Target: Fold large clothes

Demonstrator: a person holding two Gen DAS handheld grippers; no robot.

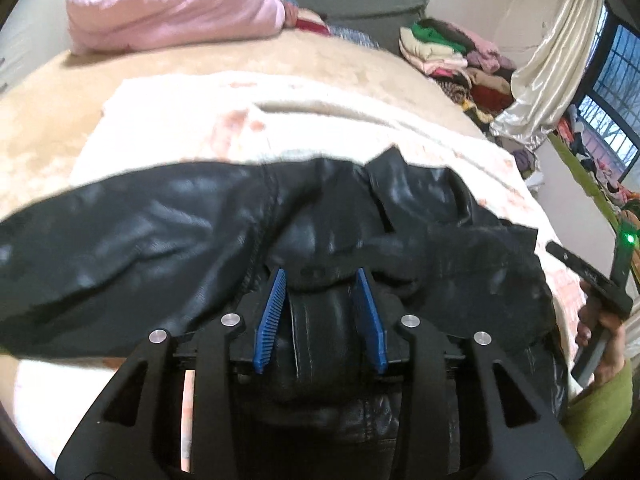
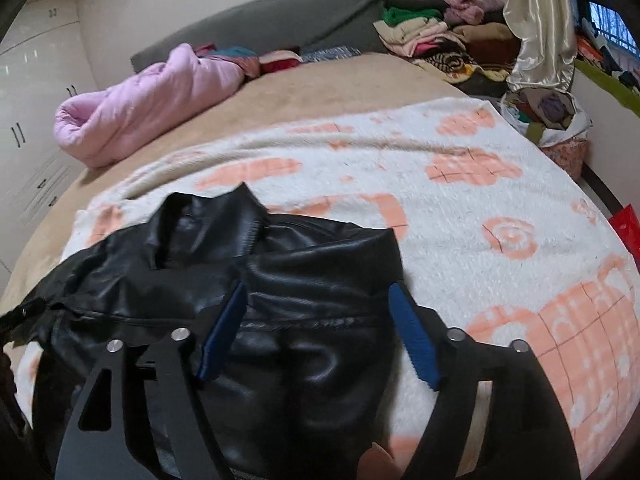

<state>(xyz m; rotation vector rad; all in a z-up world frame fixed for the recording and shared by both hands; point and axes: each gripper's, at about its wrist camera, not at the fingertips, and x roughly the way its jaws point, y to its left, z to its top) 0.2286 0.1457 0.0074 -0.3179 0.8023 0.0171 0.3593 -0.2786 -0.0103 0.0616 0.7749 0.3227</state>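
Observation:
A black leather jacket [image 1: 160,240] lies crumpled on a white blanket with orange patterns [image 2: 480,208] spread over the bed. In the left wrist view my left gripper [image 1: 321,276] hovers over the jacket's middle. Its blue pads [image 1: 272,316] stand a little apart, with a raised fold of leather between them and no clear squeeze on it. In the right wrist view my right gripper [image 2: 318,288] stands wide open over the jacket's [image 2: 288,280] right end, near its hem edge, pads clear of the leather. A hand in a green sleeve [image 1: 600,412] holds that right gripper at the left view's edge.
A rolled pink quilt [image 2: 140,104] lies at the far left of the tan bed cover [image 2: 340,80], before a grey headboard [image 2: 280,20]. Stacked clothes [image 2: 432,36] and a cream curtain [image 2: 540,20] stand at the back right. White wardrobes line the left wall.

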